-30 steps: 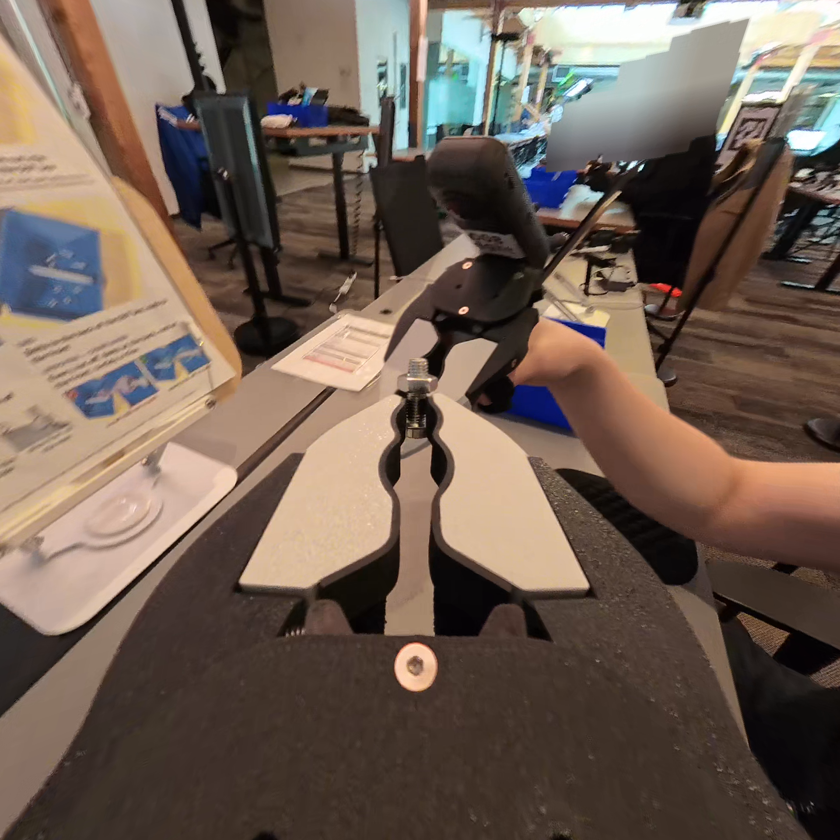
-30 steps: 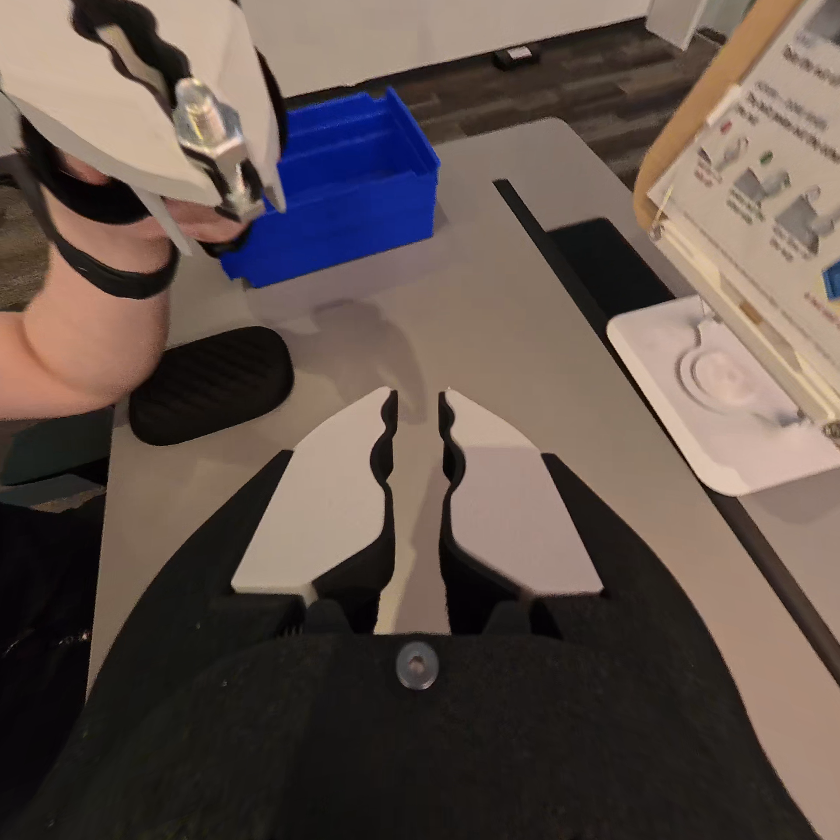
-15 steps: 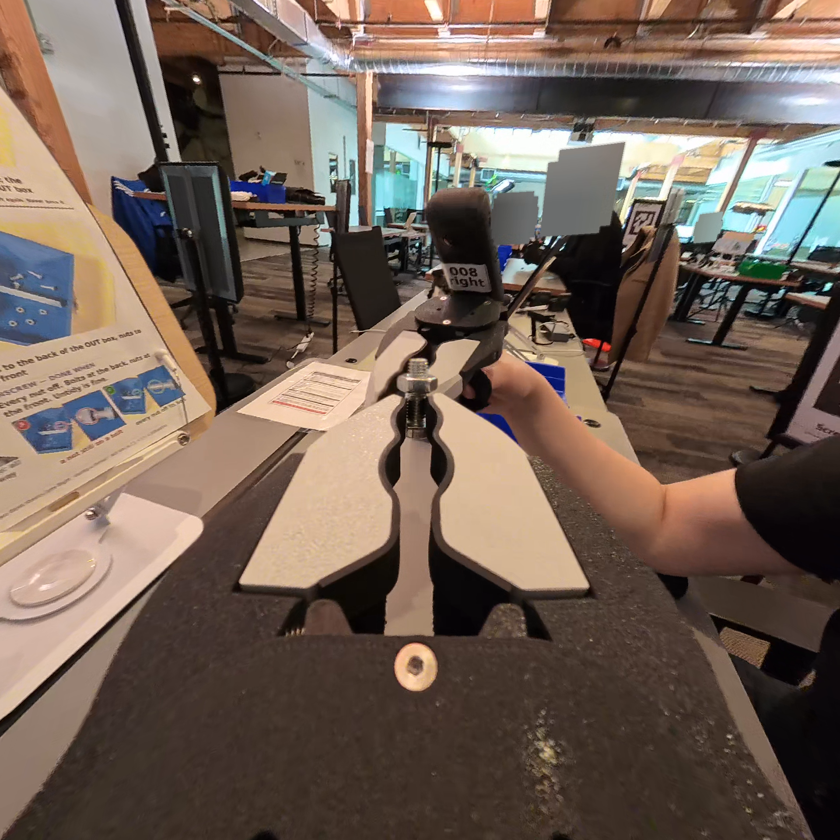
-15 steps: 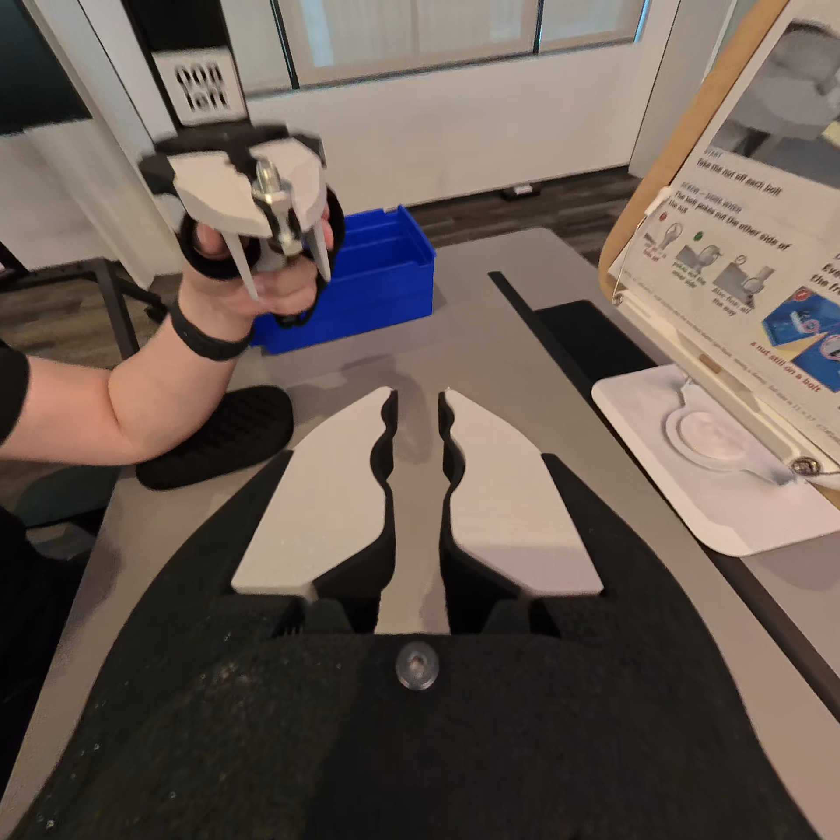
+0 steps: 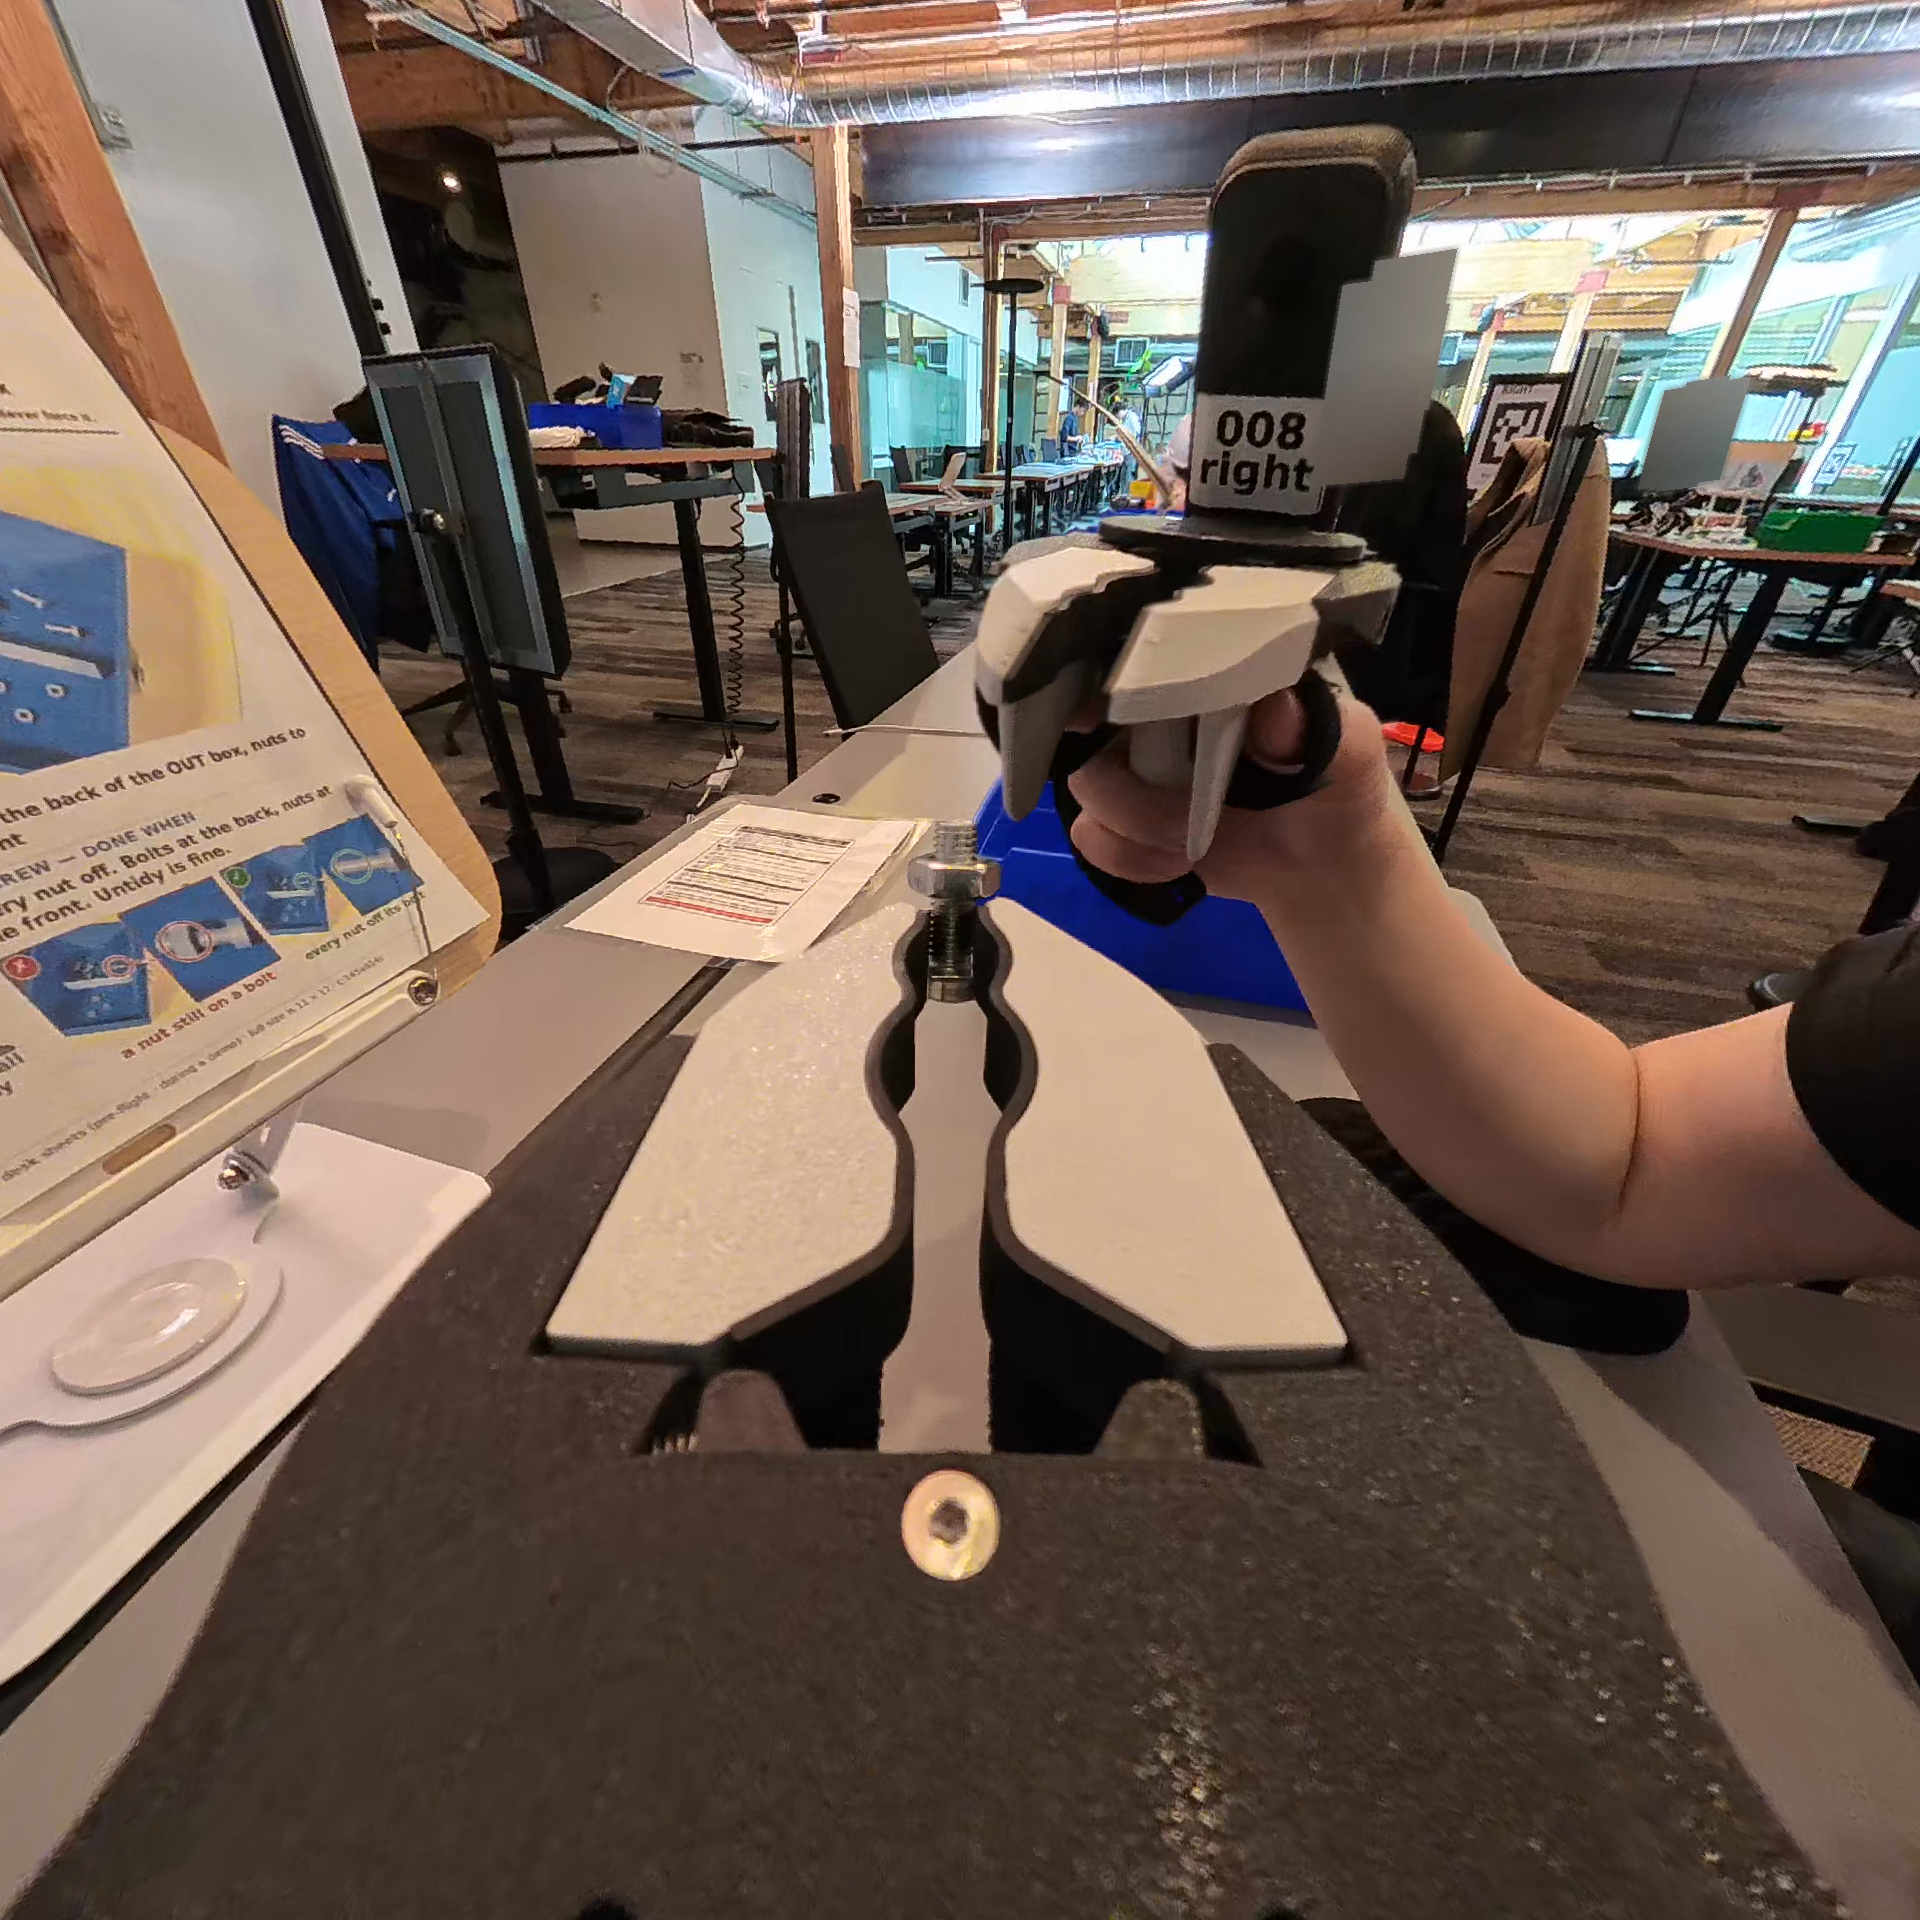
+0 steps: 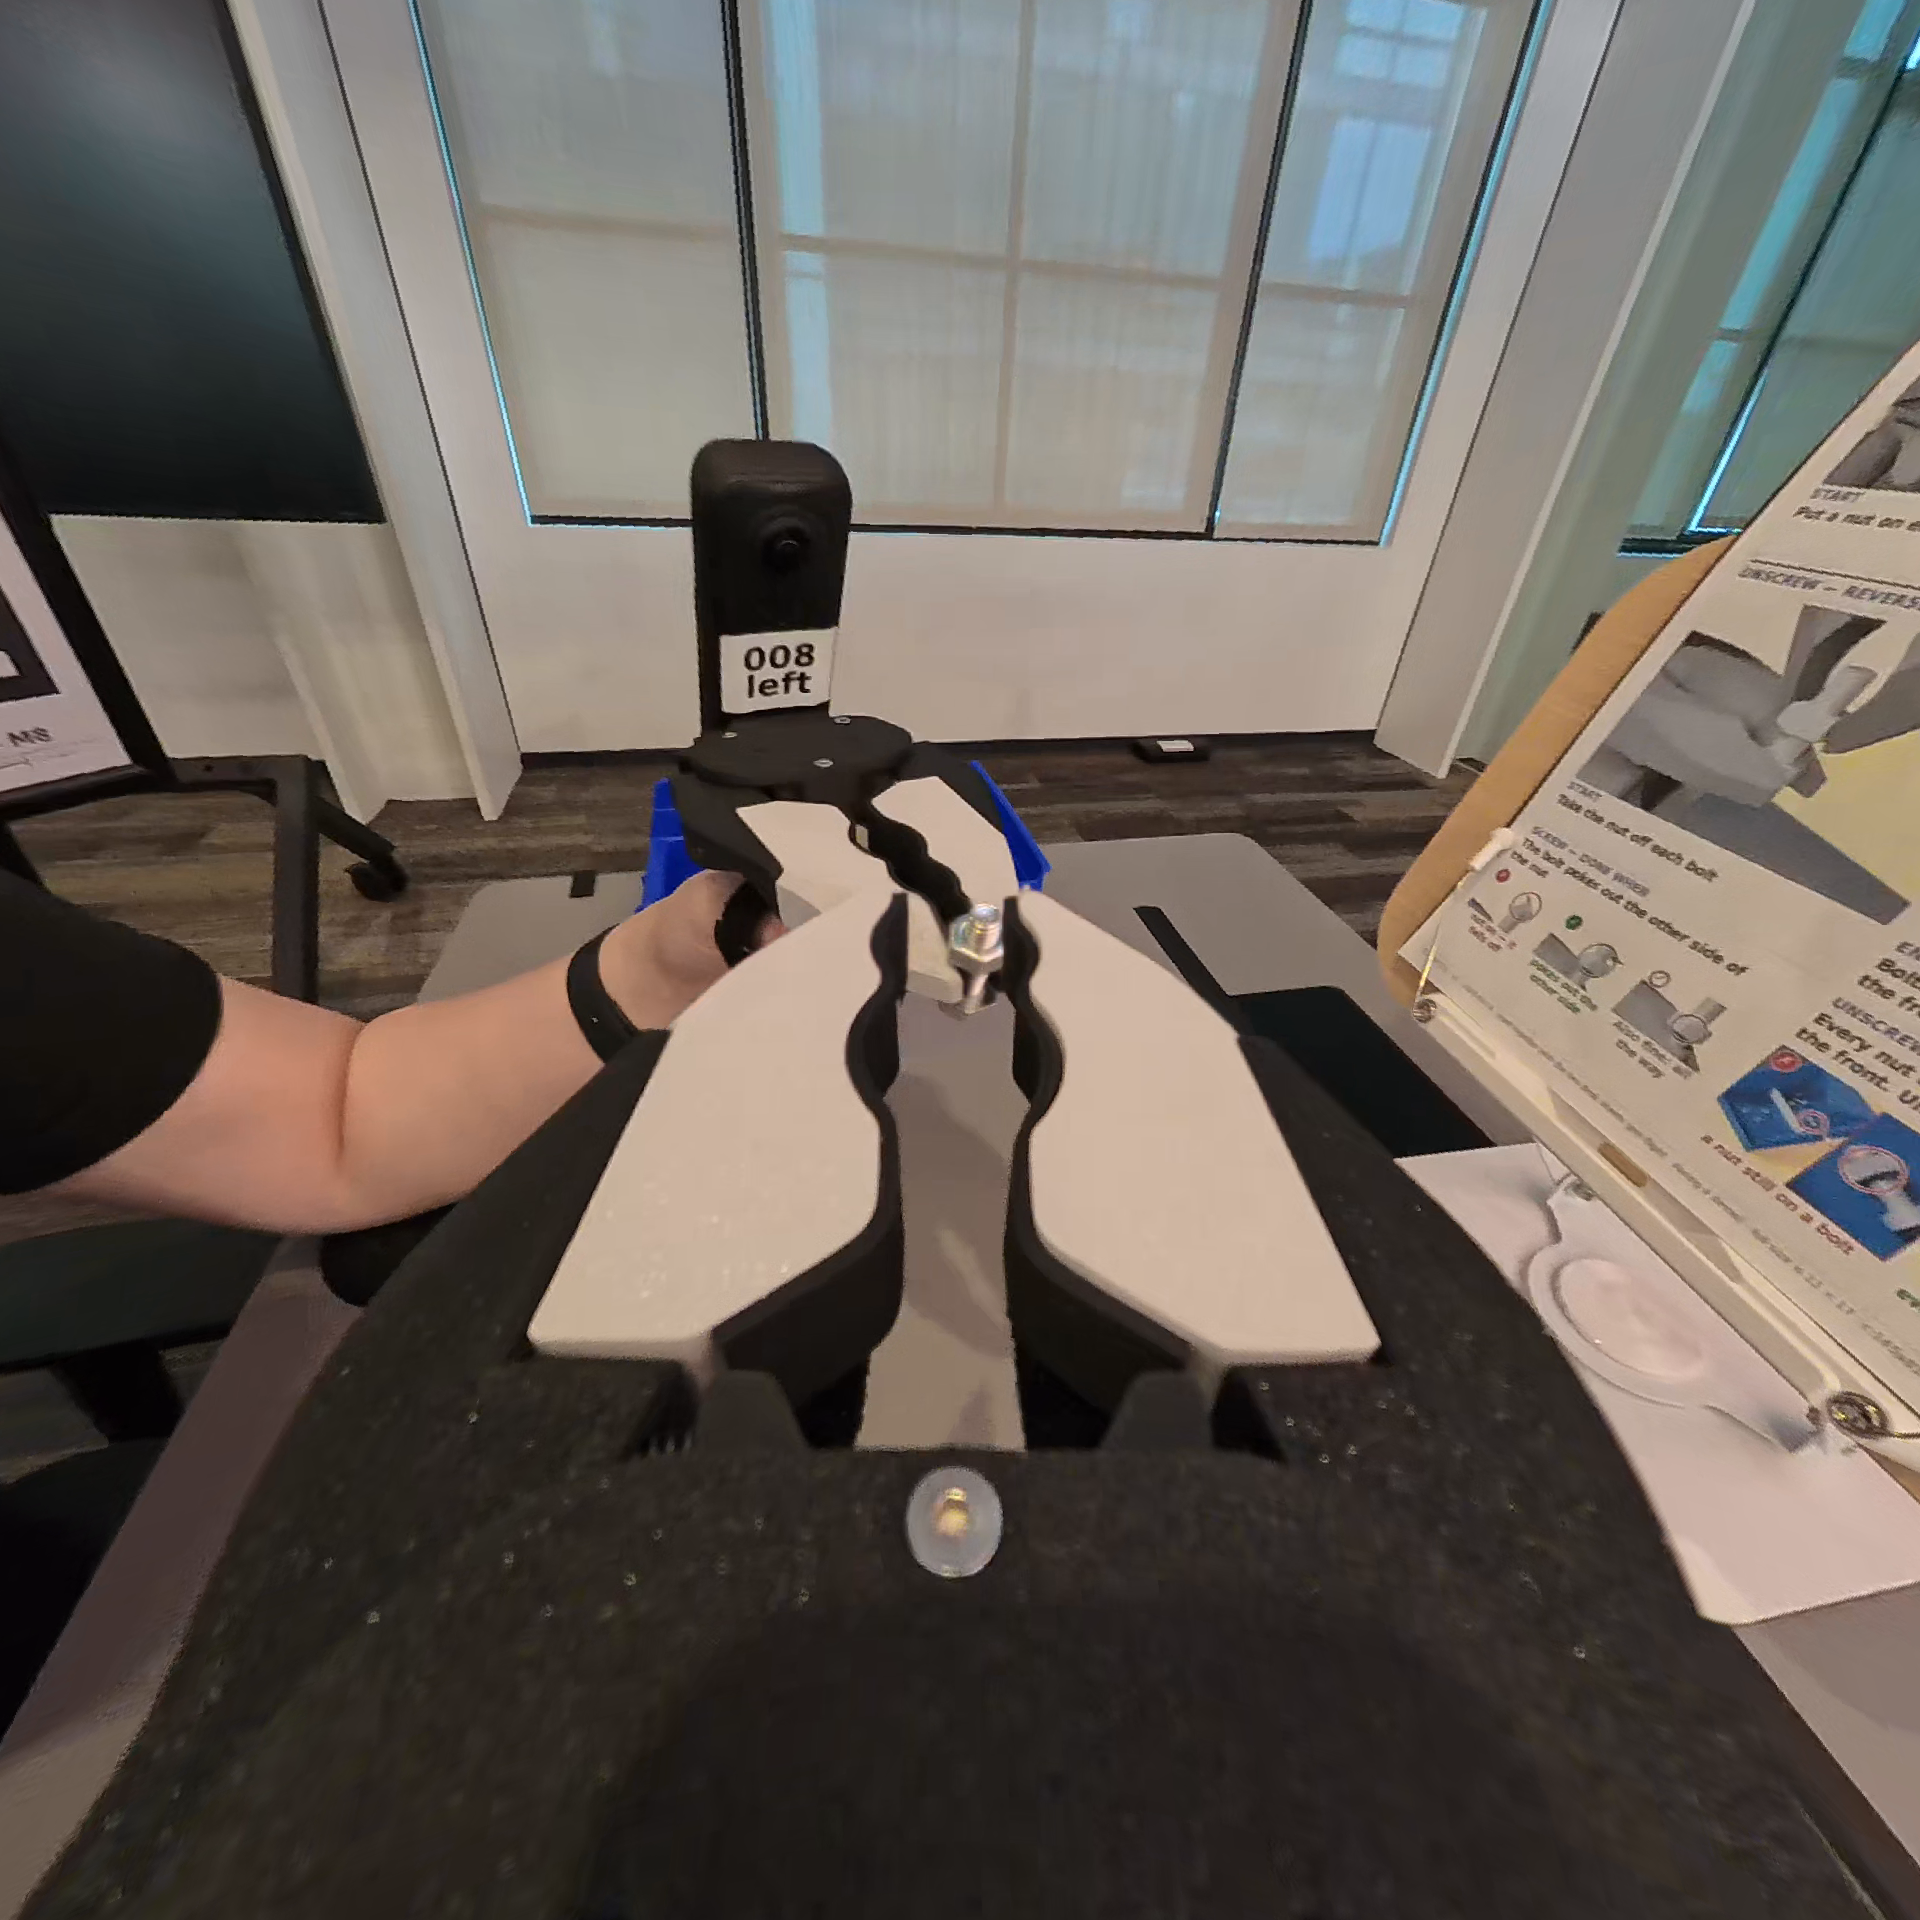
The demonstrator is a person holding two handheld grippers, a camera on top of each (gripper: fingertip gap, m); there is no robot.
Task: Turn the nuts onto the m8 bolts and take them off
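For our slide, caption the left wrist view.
Left tongs grip a bolt with nut upright; open right tongs hover above.

A large open workspace is seen in the left wrist view: dark wood-plank floor (image 5: pixel 1621 831), exposed wooden posts (image 5: pixel 836 343), silver ceiling duct (image 5: pixel 935 94). Rows of desks (image 5: pixel 665 468) and black chairs (image 5: pixel 852 613) are set well back; a dark panel on a stand (image 5: pixel 468 509) is placed at left. Daylight is let in through far glazing (image 5: pixel 1808 322). In the right wrist view, a tall white-framed window (image 6: pixel 987 260) with frosted panes is shown above a white lower wall (image 6: pixel 1091 644); a dark screen (image 6: pixel 145 260) is mounted at left.
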